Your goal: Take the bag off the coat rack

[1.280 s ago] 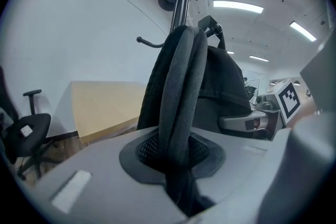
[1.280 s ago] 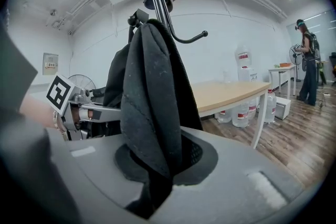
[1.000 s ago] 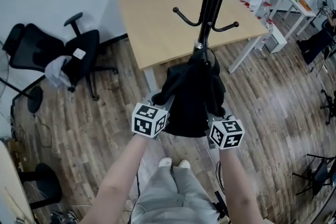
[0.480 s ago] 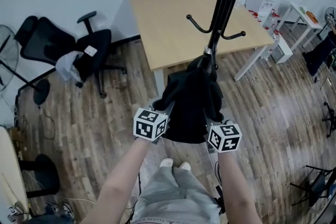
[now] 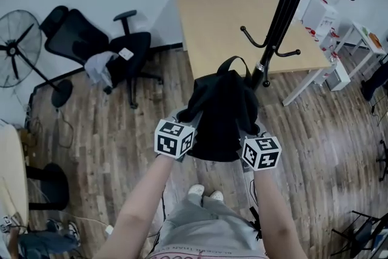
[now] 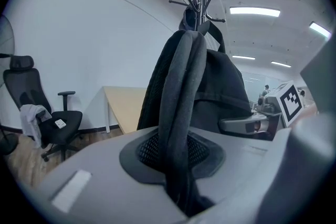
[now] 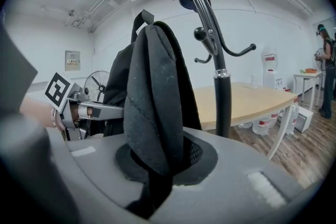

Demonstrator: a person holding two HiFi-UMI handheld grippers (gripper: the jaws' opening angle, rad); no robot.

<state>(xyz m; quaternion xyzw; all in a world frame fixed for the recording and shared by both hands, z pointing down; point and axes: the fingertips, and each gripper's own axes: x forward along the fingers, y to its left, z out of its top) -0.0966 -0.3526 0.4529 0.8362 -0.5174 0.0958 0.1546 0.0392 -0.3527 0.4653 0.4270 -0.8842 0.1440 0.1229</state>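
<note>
Black bag [image 5: 221, 112], from the head view: carried between left gripper [image 5: 183, 129] and right gripper [image 5: 253, 140], clear of the coat rack [image 5: 285, 15], where a second ago hung against the pole. Drawn back toward the body, above the wood floor. Along the left gripper view: clamped narrow on a bag strap [image 6: 181, 113], rack behind and apart. Along the right gripper view: likewise pinched on a padded strap [image 7: 152, 113], pole well beyond. Reads as unhooking done; left only to carry away.
</note>
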